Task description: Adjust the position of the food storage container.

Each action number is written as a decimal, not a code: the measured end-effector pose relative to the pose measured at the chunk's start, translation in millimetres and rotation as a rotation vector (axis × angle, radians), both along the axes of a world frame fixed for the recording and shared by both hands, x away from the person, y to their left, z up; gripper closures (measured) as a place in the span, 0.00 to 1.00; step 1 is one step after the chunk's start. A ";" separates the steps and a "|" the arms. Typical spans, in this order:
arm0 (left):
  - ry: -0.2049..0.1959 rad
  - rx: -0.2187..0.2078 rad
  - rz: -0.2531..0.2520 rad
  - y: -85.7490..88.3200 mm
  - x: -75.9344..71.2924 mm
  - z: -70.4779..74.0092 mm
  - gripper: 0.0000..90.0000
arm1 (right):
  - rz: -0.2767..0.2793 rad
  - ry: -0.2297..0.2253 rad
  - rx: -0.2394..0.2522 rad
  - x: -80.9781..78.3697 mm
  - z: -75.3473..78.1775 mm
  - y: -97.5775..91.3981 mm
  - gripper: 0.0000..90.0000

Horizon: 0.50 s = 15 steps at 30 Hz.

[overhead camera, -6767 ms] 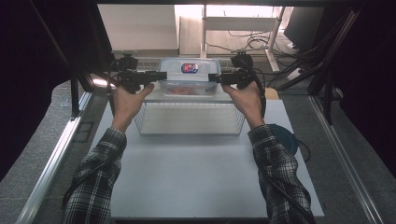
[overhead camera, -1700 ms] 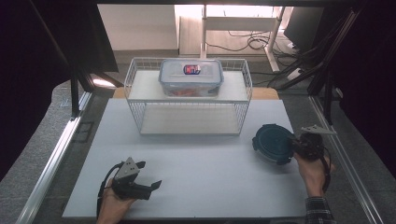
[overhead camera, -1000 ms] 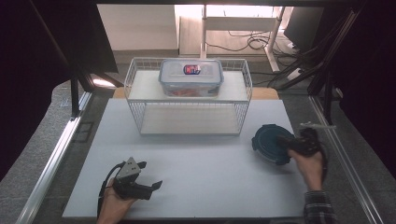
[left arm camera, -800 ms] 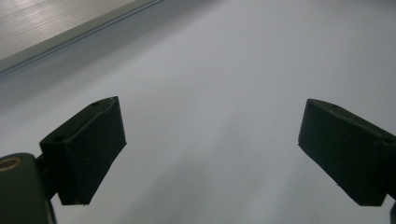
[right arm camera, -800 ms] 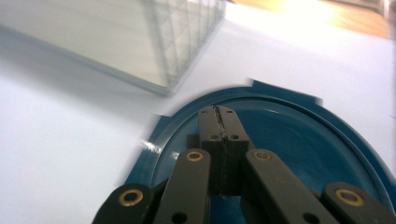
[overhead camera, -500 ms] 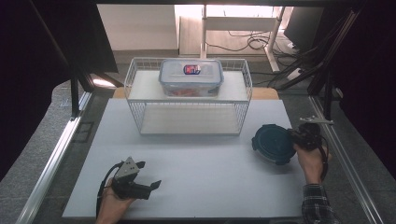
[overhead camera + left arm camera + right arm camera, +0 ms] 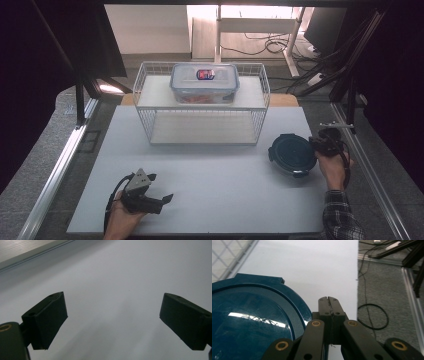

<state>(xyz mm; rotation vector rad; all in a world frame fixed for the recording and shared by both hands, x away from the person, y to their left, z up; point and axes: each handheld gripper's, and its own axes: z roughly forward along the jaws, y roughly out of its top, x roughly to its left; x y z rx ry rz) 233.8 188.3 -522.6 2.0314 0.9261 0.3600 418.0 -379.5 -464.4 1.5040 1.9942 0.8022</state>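
White table (image 7: 210,200) carries a wire rack (image 7: 202,107) at the far edge, with a clear lidded box (image 7: 204,82) on its top shelf; the high view alone gives this layout. Round dark-blue lid (image 7: 292,154) lies flat on the table's right side, in front of the rack's right corner. Right gripper (image 7: 322,145) sits at the lid's right rim. Its own view puts the jaws pressed flat together, nothing pinched, just beside the lid (image 7: 249,322) rim; touching or not, can't tell. Left gripper (image 7: 159,192) is near the front-left edge, well apart from the lid. Its own view: jaws spread wide and empty over bare table (image 7: 120,277).
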 end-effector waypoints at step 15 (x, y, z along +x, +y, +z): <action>0.003 0.013 -0.009 -3.8 -0.3 -0.3 0.08 | 0.116 0.015 -0.009 -29.0 -1.2 36.5 1.00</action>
